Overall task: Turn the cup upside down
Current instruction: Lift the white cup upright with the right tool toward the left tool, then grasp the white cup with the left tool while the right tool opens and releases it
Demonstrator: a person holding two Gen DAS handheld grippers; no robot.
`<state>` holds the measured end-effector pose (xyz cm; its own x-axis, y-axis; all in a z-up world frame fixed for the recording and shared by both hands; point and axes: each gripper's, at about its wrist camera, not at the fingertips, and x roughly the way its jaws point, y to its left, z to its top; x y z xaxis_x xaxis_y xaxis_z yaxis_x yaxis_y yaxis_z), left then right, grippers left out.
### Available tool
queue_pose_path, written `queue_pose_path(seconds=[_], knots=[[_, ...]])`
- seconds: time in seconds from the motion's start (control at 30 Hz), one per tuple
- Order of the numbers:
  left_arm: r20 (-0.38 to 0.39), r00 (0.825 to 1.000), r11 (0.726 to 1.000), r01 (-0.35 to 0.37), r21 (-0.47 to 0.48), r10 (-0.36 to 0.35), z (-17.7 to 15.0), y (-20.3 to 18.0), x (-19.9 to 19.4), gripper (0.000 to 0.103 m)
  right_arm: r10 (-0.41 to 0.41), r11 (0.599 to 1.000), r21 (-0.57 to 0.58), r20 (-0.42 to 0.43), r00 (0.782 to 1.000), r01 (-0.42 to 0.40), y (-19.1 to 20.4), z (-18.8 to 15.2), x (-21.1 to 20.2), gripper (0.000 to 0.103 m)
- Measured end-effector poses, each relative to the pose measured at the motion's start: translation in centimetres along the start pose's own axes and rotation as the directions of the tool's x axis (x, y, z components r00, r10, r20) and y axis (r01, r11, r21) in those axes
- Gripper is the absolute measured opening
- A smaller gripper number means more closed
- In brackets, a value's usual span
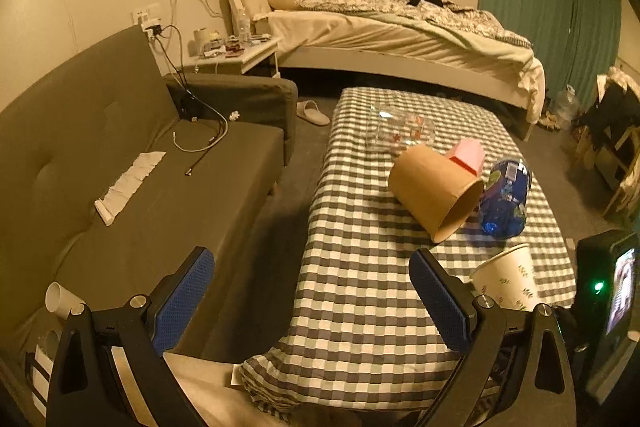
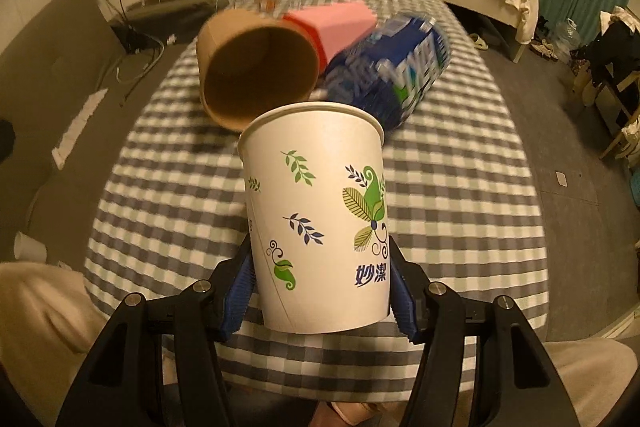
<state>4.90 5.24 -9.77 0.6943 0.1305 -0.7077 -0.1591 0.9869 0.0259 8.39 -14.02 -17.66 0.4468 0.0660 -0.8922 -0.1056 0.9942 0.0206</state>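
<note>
A white paper cup (image 2: pixel 320 219) with green and blue leaf prints is held upright, mouth up, between the blue pads of my right gripper (image 2: pixel 320 291), above the near part of the checkered table (image 2: pixel 460 187). The same cup shows in the left wrist view (image 1: pixel 506 277) at the right, tilted, with the right gripper's body beside it. My left gripper (image 1: pixel 310 281) is open and empty, held over the table's near left edge and the floor gap beside the sofa.
On the table lie a brown paper cup on its side (image 2: pixel 256 67), a pink box (image 2: pixel 336 23), a blue bottle on its side (image 2: pixel 396 67) and a clear glass jar (image 1: pixel 400 131). A grey sofa (image 1: pixel 120 187) stands left, a bed (image 1: pixel 400 31) behind.
</note>
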Motion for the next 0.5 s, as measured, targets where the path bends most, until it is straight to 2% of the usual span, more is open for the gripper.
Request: queue_pose_path(seconds=[0.3, 0.33, 0.37, 0.4, 0.5], knots=[[-0.022, 1.0, 0.999, -0.013, 0.034, 0.014, -0.2, -1.7, 1.3, 0.101, 0.022, 1.0, -0.019, -0.016, 1.0, -0.022, -0.6, -0.7, 1.9, 0.059], [-0.023, 1.0, 0.999, -0.016, 0.034, 0.017, -0.1, -1.8, 1.4, 0.101, 0.03, 0.999, -0.023, -0.016, 0.999, -0.031, -0.6, -0.7, 1.8, 0.066], [-0.023, 1.0, 0.999, -0.017, 0.034, 0.018, -0.1, -1.9, 1.3, 0.101, 0.044, 0.999, -0.015, -0.01, 0.999, -0.044, -0.8, -0.7, 1.6, 0.081], [-0.022, 1.0, 0.999, -0.021, 0.034, 0.022, 0.0, -2.1, 1.2, 0.101, 0.048, 0.999, -0.004, 0.001, 0.999, -0.048, -1.1, -0.7, 1.3, 0.086], [-0.008, 0.999, 0.999, -0.037, 0.035, 0.037, 0.3, -2.5, 0.7, 0.101, 0.09, 0.995, 0.026, 0.048, 0.995, -0.092, -2.8, -0.5, -0.7, 0.087]])
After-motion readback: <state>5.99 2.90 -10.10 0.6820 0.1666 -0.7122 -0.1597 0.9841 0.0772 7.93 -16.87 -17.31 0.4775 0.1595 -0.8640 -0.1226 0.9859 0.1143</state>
